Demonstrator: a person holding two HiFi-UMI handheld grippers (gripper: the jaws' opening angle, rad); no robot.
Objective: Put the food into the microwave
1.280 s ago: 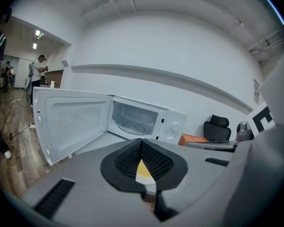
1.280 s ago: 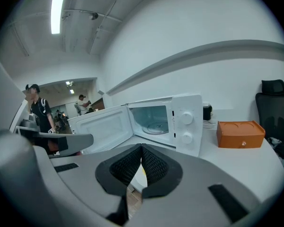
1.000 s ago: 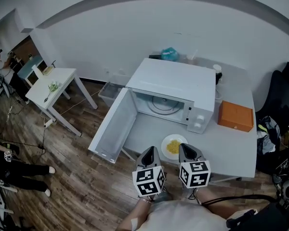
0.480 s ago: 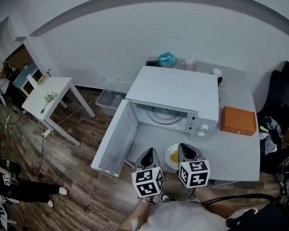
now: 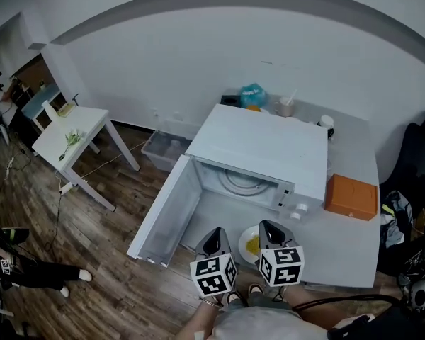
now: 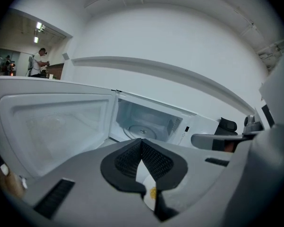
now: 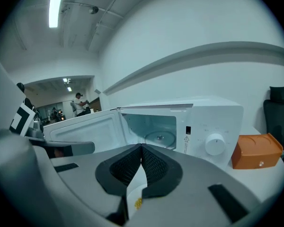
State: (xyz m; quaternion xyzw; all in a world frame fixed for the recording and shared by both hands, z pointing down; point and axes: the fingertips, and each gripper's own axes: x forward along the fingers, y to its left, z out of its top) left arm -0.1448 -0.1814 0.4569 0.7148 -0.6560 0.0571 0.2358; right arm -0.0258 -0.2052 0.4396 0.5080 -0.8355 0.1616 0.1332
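A white plate [image 5: 248, 247] of yellow food sits on the grey table [image 5: 340, 236] in front of the white microwave [image 5: 269, 147]. The microwave's door [image 5: 166, 207] hangs wide open to the left, and the cavity [image 5: 237, 179] with its glass turntable [image 7: 159, 137] holds nothing. My left gripper [image 5: 217, 232] is just left of the plate and my right gripper [image 5: 268, 225] just right of it. Both are shut with nothing held. Through the gap under each pair of jaws a slice of the plate [image 6: 146, 186] [image 7: 135, 193] shows.
An orange box [image 5: 350, 197] lies on the table right of the microwave. A teal bag [image 5: 253, 94] and a cup [image 5: 287, 107] stand behind it. A white side table [image 5: 74, 137] and a plastic bin [image 5: 163, 147] are on the floor left; a black chair [image 5: 418, 161] is right.
The plate was ahead of both gripper tips a second ago; now it lies between them, partly covered. The head view has shifted back a little. The jaws stay shut.
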